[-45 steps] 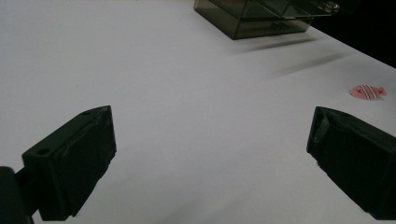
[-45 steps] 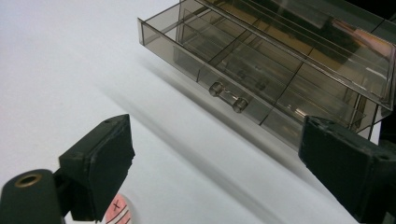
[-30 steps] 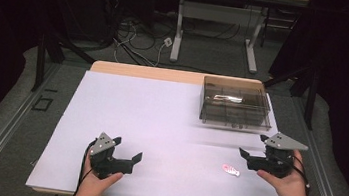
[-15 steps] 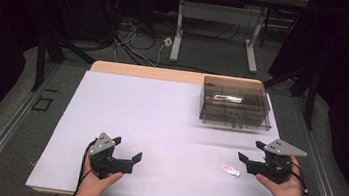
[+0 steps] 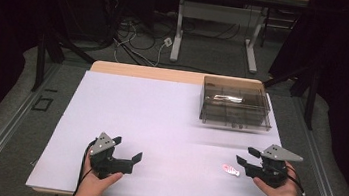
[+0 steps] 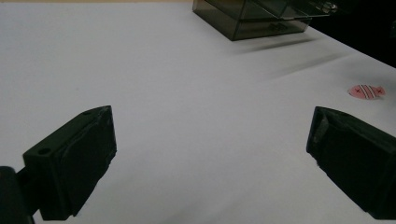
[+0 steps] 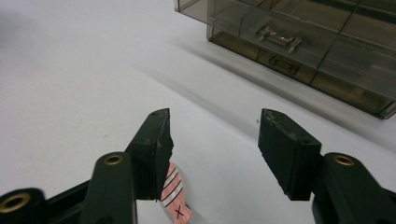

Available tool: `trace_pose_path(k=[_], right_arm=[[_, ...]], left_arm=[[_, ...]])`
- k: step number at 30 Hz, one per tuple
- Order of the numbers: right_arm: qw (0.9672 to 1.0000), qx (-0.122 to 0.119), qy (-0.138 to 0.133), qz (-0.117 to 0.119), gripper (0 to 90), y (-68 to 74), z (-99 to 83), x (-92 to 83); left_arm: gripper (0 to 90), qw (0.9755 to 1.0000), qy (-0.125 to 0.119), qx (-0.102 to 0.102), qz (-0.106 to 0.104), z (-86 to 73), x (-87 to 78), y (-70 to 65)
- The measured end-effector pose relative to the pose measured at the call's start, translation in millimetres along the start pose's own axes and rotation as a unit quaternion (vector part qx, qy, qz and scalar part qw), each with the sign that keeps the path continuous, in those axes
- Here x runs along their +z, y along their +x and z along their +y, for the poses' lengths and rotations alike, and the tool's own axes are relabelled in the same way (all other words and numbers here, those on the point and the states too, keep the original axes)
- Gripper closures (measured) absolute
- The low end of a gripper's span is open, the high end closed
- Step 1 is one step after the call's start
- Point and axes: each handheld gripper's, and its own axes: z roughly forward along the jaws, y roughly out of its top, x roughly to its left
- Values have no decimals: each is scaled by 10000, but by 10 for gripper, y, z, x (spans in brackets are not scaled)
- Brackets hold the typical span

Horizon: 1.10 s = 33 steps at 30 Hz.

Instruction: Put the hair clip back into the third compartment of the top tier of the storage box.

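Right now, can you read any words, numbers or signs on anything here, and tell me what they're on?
"x": a small cross mark on each end of the pink striped fish-shaped piece; one shows by the right tongs.
No words or numbers on the smoky clear drawer box.
None on the white table sheet.

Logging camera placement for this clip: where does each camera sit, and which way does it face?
High view: fixed above the person's side, looking forward and down on the table; both hands show, holding the left gripper and right gripper.
Left gripper view: rides the left gripper, low over the table, looking across it between wide-apart jaws.
Right gripper view: rides the right gripper, tilted down; jaws just been closing, not yet gripping.
Shared: all three show the pink striped tag and the smoky clear box.
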Motion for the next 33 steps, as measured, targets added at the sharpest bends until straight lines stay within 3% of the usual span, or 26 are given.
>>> trace_pose_path(k=[6, 14, 18, 24, 26, 33], right_arm=[[10000, 2, 8, 48, 450, 21, -79, 82], [9992, 93, 379, 63, 450, 50, -172, 163], [9990, 223, 360, 162, 451, 57, -216, 206], [9974, 402, 542, 239, 469, 18, -278, 235], [9968, 400, 591, 363, 471, 8, -287, 245], [9958, 379, 719, 432, 500, 42, -306, 291]], left_arm=[[16, 10000, 4, -13, -3, 0, 3, -10], [17, 10000, 9, -6, -2, -2, 12, -11], [17, 10000, -1, 13, -4, 1, 13, -8], [17, 10000, -15, -3, -5, 1, 17, -12], [17, 10000, 2, 17, 3, 0, 17, -9], [17, 10000, 6, -12, -3, -1, 21, -10]])
